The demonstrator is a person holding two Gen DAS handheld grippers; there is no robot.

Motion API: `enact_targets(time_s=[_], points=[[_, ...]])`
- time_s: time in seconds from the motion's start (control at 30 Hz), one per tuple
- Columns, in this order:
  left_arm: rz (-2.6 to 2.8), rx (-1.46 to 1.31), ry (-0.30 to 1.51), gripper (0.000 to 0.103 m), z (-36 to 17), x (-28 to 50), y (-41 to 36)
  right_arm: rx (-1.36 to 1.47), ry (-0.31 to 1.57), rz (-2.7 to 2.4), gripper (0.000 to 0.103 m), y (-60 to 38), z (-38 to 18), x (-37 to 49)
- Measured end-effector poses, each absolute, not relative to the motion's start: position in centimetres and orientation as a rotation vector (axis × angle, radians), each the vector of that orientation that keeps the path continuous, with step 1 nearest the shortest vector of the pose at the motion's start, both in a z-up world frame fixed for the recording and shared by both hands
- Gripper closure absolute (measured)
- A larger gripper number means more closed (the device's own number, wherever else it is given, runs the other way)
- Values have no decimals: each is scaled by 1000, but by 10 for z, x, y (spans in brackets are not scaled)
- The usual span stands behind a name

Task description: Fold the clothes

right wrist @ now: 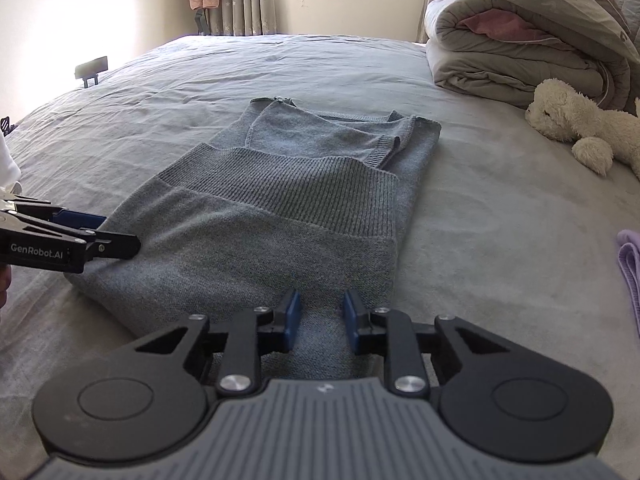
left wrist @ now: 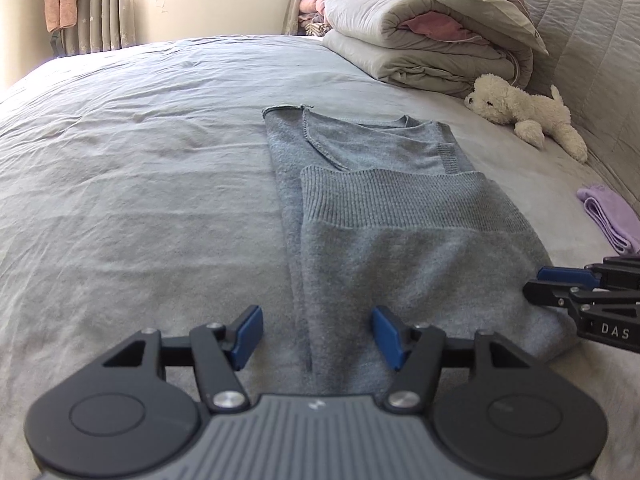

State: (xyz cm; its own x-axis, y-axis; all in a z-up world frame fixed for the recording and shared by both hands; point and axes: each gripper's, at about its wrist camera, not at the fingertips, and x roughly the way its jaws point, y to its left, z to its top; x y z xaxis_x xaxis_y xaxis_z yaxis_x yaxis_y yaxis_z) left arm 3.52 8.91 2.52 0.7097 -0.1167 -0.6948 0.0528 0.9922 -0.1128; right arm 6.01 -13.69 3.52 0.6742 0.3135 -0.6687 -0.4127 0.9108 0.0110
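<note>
Left wrist view: bed (left wrist: 120, 168), then grey sweater (left wrist: 400, 240) half-folded on it, long axis running away from me. My left gripper (left wrist: 318, 332) gapes over its near-left edge; my right gripper (right wrist: 318, 320), narrowed but unclenched, straddles the near hem.

Your left gripper (left wrist: 318, 334) tilts downward with its jaws well apart, the blue pads (left wrist: 250, 330) clear of anything between them. Your right gripper (right wrist: 318, 320) tilts down at a similar slant, jaws set narrower, a gap showing between its pads (right wrist: 292, 318). Both sit side by side, close together, tips pointing the same way.
</note>
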Motion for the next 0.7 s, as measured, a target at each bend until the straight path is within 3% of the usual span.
enact_targets(time_s=[0.3,0.7], points=[[-58,-133,794,37,29,37,103,-59,700,379,71,-151,46,62],[-36,-173,796,32,33,39,117,-2,698,317,70,-161,47,77]])
